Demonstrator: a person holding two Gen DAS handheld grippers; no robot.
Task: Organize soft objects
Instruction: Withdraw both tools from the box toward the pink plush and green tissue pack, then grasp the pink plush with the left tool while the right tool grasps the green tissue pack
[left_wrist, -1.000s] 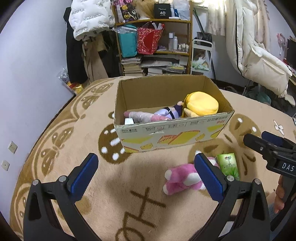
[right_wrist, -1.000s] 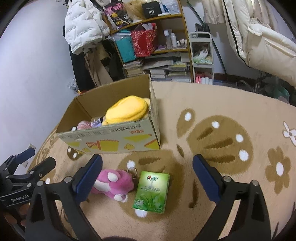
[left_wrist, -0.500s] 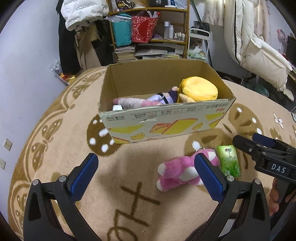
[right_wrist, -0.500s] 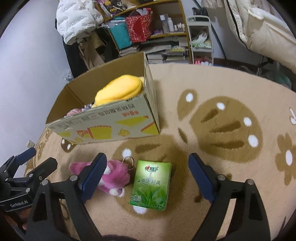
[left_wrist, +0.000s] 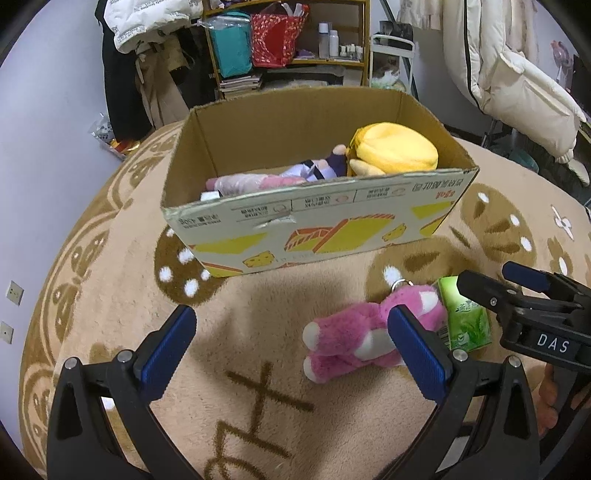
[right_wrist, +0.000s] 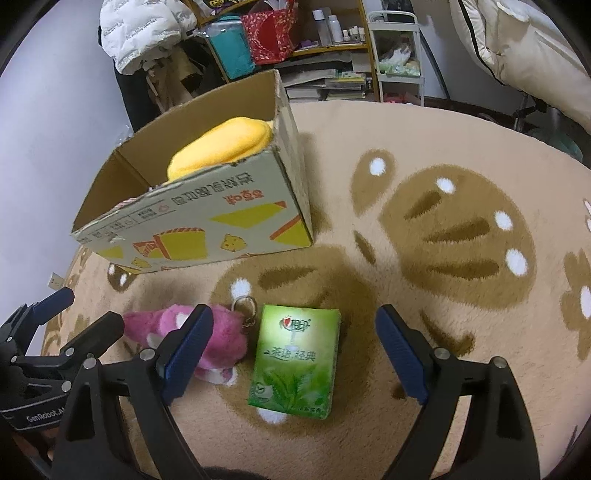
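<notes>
A pink plush toy (left_wrist: 364, 334) lies on the carpet in front of an open cardboard box (left_wrist: 332, 229); it also shows in the right wrist view (right_wrist: 221, 334). A green tissue pack (right_wrist: 297, 360) lies beside it, also seen in the left wrist view (left_wrist: 467, 319). The box (right_wrist: 207, 225) holds a yellow plush (left_wrist: 397, 147) and a doll (left_wrist: 280, 177). My left gripper (left_wrist: 291, 349) is open and empty, with the pink plush near its right finger. My right gripper (right_wrist: 293, 349) is open and empty, hovering over the tissue pack.
A beige patterned carpet (left_wrist: 110, 258) covers the floor. A shelf (left_wrist: 295, 40) with bags, books and bottles stands behind the box. White padded coats (left_wrist: 517, 81) hang at the right, dark clothes (left_wrist: 125, 85) at the left by the wall.
Both grippers have moved forward and down toward the floor; the box, pink plush and tissue pack now look closer. Nothing has been taken hold of.
</notes>
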